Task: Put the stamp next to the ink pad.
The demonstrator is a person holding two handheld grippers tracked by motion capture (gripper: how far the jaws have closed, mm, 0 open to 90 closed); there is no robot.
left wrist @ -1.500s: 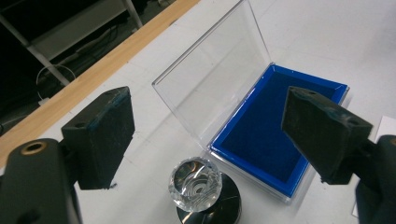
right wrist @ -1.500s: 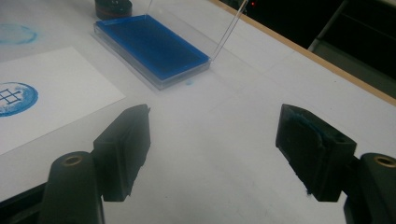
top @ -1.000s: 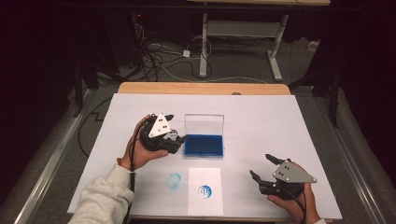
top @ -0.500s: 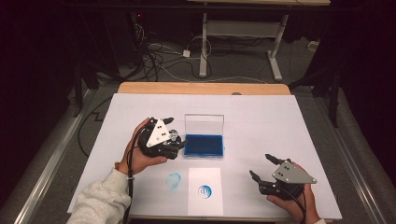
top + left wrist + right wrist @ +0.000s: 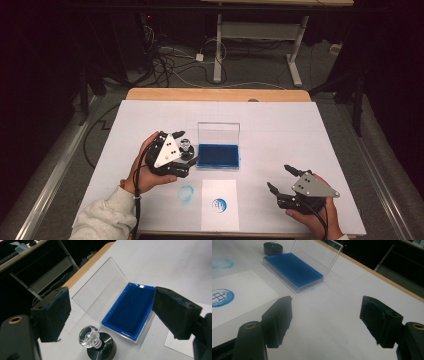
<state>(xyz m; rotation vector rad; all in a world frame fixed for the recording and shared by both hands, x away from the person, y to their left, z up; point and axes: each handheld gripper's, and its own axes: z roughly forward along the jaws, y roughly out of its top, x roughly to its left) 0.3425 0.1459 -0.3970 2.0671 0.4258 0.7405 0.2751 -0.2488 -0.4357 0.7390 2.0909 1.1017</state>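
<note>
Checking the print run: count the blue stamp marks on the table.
2: one print on the paper at the front, one smudged ring on the table left of it.

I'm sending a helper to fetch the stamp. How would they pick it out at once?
On the white table, find the open ink pad case with the blue inside and upright clear lid. The stamp stands just beside it: a round black base topped by a faceted clear knob, unlike the flat printed paper nearby.

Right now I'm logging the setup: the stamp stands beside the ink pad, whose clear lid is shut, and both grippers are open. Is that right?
Not quite: the lid is open, standing up behind the blue ink pad, as the left gripper view shows. The stamp does stand beside it, and the left gripper and right gripper are open.
</note>
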